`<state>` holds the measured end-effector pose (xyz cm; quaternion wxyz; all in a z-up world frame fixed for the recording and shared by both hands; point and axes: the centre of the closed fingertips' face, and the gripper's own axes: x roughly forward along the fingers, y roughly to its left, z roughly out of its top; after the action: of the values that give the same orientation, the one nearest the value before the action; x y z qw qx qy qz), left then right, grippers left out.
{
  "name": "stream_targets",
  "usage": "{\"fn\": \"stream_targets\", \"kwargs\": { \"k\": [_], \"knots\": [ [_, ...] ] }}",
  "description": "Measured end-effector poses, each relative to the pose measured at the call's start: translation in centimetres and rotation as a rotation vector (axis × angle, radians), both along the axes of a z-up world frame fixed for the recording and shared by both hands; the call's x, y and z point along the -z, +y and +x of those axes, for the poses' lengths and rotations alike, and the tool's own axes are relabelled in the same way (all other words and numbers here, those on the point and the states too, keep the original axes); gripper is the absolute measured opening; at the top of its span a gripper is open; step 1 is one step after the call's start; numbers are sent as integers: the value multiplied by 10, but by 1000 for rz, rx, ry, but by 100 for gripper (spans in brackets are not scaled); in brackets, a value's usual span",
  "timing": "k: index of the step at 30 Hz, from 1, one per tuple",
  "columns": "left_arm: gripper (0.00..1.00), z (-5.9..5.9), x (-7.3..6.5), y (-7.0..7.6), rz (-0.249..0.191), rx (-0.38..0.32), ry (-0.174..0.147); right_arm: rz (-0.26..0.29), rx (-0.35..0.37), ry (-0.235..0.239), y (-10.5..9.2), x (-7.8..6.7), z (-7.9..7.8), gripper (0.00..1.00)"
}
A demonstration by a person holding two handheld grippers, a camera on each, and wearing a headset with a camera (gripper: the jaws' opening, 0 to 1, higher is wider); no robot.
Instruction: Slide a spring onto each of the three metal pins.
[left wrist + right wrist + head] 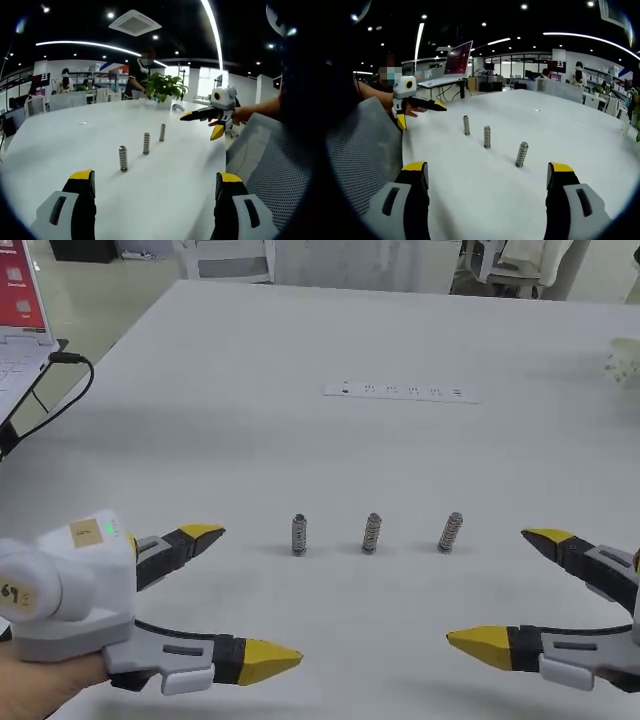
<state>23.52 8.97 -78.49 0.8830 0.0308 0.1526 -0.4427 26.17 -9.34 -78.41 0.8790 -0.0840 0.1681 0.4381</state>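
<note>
Three metal pins stand in a row on the white table, each with a spring around it: the left spring (pixel 299 534), the middle spring (pixel 371 533) and the right spring (pixel 450 532), which leans a little. My left gripper (pixel 238 595) hovers open at the near left, nothing between its yellow tips. At the near right my right gripper (pixel 515 588) is open and empty too. From the left gripper view the springs (pixel 123 158) run away from the open left gripper (pixel 156 182), with the right gripper (pixel 206 122) beyond. The right gripper view has the springs (pixel 522 154) ahead of the open right gripper (pixel 490 172) and the left gripper (pixel 420 112) across.
A flat white power strip (pixel 400 392) lies on the table beyond the pins. A laptop (pixel 20 310) with a black cable (pixel 60 390) sits at the far left edge. A white object (pixel 625 360) rests at the far right. People sit at desks in the background.
</note>
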Motion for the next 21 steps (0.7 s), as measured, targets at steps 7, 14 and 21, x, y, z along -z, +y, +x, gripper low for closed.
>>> {"fn": "stream_targets", "kwargs": {
  "k": [7,14,21],
  "knots": [
    [98,1,1,1,-2,-5,1,0,6,1,1,0,1,99],
    [98,1,3,2,0,-6,7,0,8,6,3,-1,2,99],
    [98,2,6,4,0,-11,15,-3,13,7,3,-1,4,99]
  ]
}}
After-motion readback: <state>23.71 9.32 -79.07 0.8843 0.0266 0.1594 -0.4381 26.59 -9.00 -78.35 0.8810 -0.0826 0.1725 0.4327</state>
